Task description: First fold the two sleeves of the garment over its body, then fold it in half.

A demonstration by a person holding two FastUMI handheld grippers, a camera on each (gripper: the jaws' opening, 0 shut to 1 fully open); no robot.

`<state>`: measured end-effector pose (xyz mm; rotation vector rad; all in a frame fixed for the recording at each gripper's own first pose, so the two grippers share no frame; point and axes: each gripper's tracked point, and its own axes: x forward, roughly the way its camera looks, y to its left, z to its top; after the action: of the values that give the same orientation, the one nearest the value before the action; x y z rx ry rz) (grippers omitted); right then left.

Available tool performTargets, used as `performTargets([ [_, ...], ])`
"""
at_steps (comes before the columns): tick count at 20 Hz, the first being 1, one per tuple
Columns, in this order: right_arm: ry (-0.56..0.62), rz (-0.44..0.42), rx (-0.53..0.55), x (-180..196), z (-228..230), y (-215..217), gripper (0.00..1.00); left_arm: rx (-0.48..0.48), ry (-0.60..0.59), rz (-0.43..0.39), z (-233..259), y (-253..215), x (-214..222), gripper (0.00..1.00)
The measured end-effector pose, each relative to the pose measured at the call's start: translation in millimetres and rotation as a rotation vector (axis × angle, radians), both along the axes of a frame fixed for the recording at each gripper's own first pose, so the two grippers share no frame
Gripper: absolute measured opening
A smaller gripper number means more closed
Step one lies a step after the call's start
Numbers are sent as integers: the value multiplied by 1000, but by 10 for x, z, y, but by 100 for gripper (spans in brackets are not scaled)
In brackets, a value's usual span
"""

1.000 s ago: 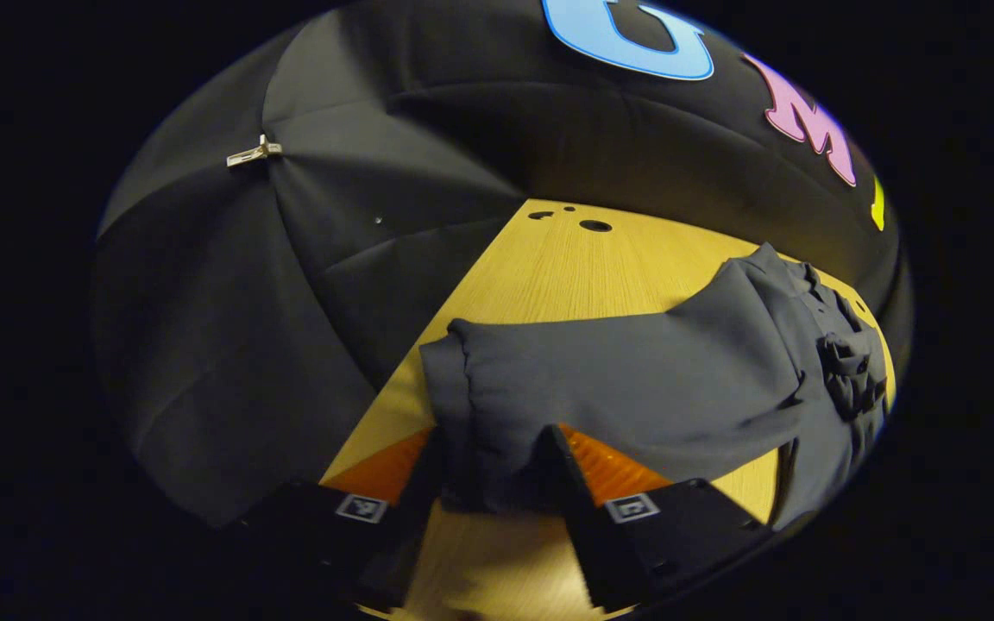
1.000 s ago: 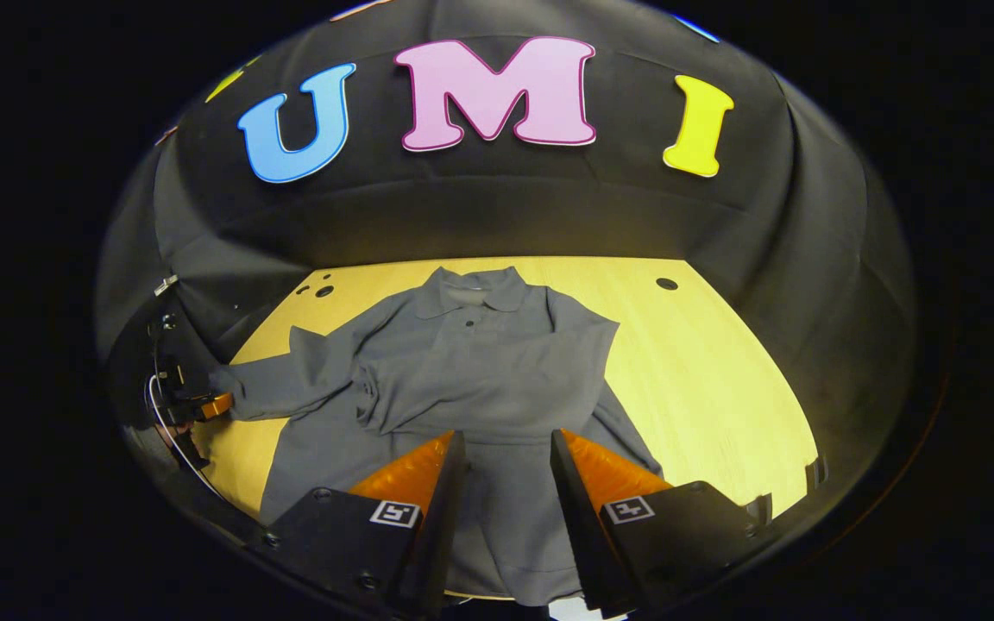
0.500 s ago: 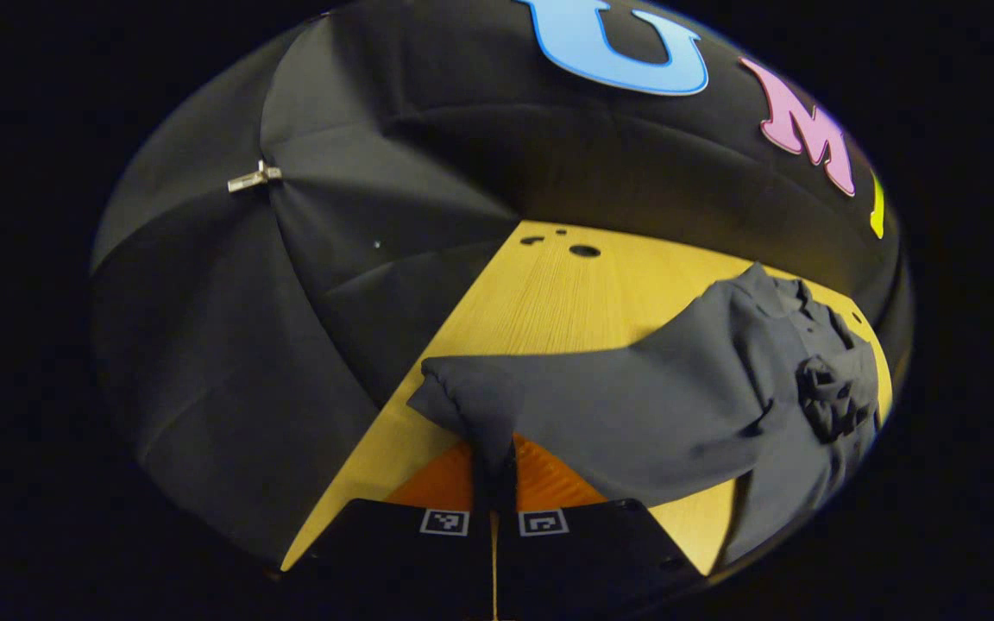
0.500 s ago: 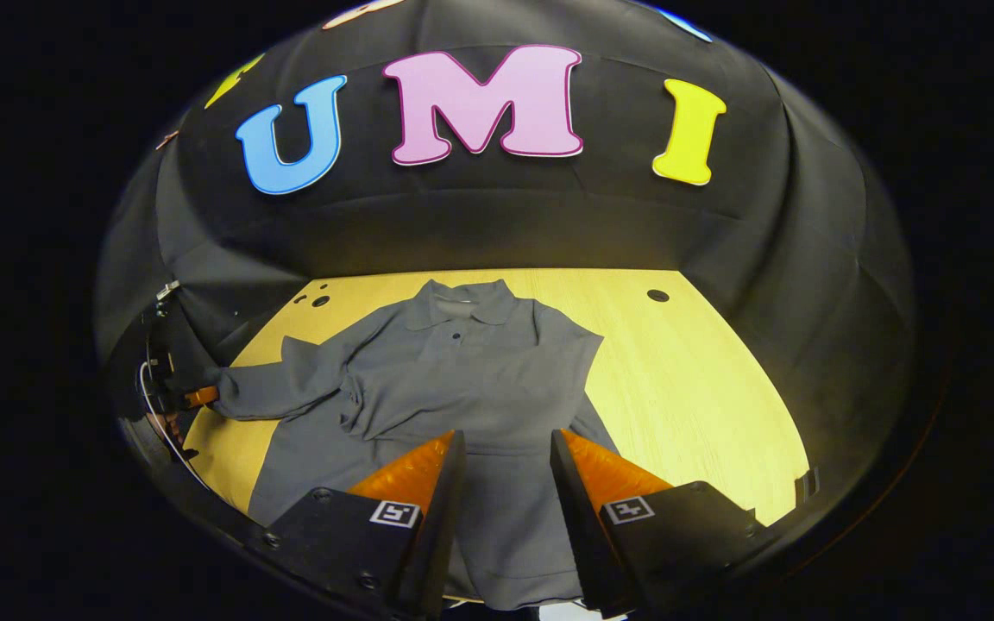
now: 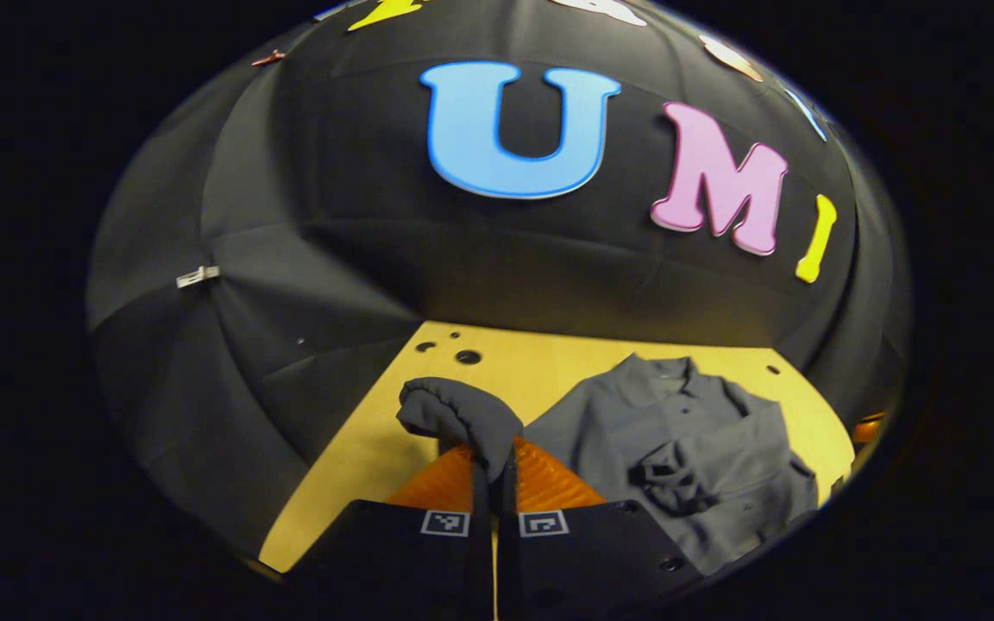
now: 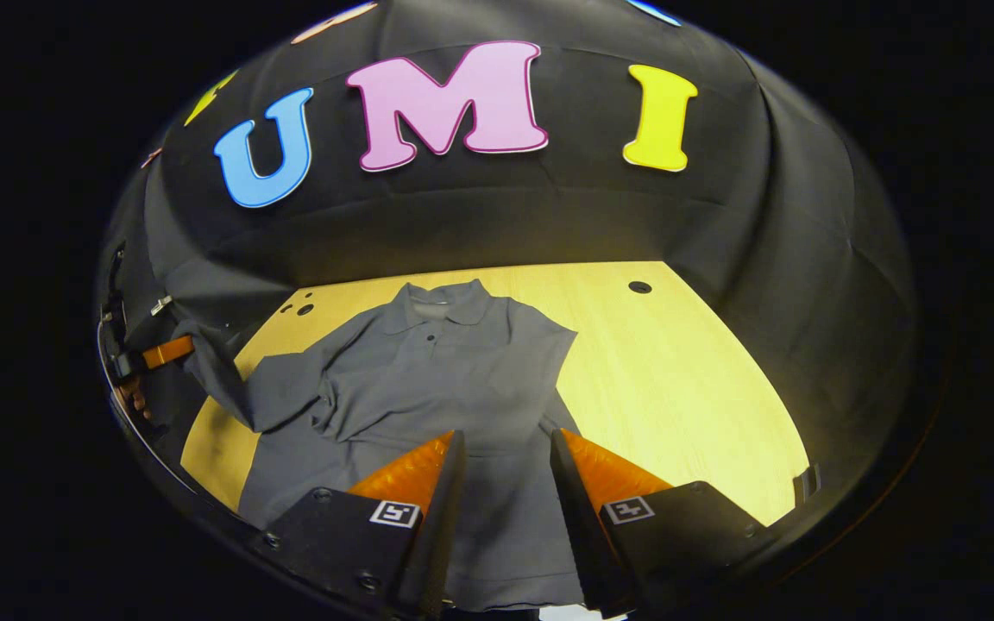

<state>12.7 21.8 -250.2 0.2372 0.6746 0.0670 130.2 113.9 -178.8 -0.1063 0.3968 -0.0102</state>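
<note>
Bench [image 6: 687, 379]: I see the grey polo shirt [image 6: 454, 379] lying flat, collar toward the far edge, hem at the near edge.
Left sleeve [image 6: 229, 379]: lifted off the bench's left edge; long axis runs from shoulder out to the left.
Left gripper [image 5: 493, 470]: jaws clamped on the sleeve cuff [image 5: 460, 417]. I judge it must carry the cuff rightward over the body.
Right gripper [image 6: 507, 470]: jaws apart, over the hem, holding nothing.
</note>
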Motion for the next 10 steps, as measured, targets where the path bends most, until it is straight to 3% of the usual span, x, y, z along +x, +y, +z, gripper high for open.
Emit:
performTargets([
  [10, 27, -69, 20, -89, -215, -658, 63, -34, 5, -225, 75, -1874, 186, 7],
])
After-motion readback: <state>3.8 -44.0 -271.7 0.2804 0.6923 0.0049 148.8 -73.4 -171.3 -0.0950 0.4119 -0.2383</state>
